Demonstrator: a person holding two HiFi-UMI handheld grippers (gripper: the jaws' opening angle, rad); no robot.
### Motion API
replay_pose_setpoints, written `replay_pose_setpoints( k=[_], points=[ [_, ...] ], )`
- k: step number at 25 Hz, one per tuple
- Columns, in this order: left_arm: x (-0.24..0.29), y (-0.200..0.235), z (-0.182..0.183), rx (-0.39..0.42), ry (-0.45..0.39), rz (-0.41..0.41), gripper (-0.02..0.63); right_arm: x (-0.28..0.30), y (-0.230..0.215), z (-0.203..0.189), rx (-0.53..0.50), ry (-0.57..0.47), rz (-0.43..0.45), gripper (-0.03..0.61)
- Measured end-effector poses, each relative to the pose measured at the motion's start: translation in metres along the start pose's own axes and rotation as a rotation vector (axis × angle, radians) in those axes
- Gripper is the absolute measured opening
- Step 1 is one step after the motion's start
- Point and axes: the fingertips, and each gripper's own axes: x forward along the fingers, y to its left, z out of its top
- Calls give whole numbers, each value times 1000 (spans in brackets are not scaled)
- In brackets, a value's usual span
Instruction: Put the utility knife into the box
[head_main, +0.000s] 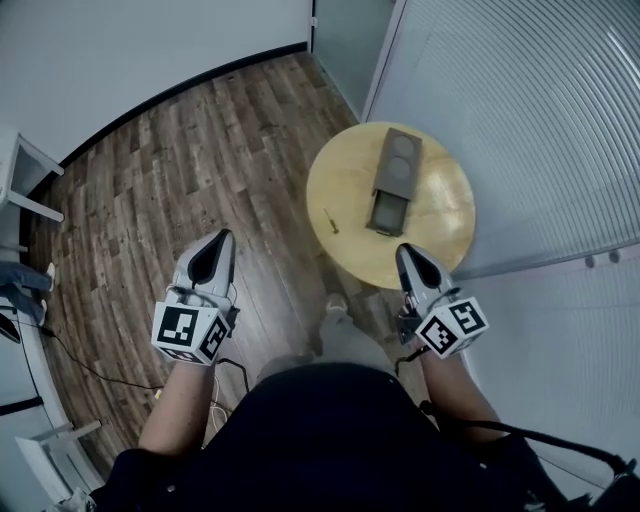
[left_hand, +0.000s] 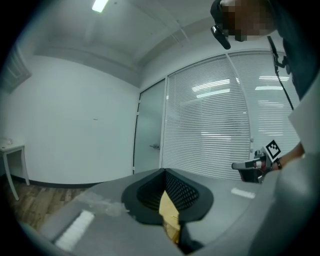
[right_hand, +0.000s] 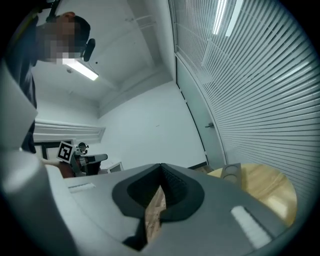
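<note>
Left gripper (head_main: 220, 240) and right gripper (head_main: 407, 252) hover pinched together, empty, held back from the round table (head_main: 450, 205), where the utility knife (head_main: 330, 221) (that slim sliver, I reckon) waits near the box (head_main: 394, 180), so reaching comes first.

The box (head_main: 395, 180) is taking up the counter's (head_main: 445, 205) middle, running from centre toward 12 o'clock. Bare wood is lying open beside it at 3 and 9 o'clock, with only a small thin object (head_main: 330, 222) sitting near the 8 o'clock rim. The slatted partition (head_main: 520, 120) is crowding the counter from 12 round to 4 o'clock. The right claw (head_main: 404, 250) is hovering at the 6 o'clock rim, nothing standing between it and the box. Open floor (head_main: 200, 170) is spreading toward 9 o'clock
</note>
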Motion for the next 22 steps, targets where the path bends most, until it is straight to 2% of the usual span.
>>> replay_pose_setpoints(
  k=[7, 14, 18, 22],
  points=[
    [50, 13, 16, -29, 9, 51, 3, 66, -38, 16, -14, 31, 84, 6],
    [96, 30, 41, -29, -26, 123, 3, 120, -70, 28, -50, 58, 181, 6],
    [115, 34, 42, -42, -22, 140, 3, 141, -82, 25, -49, 68, 187, 6],
    [118, 39, 35, -21, -7, 112, 3, 155, -69, 16, -74, 73, 182, 6]
  ],
)
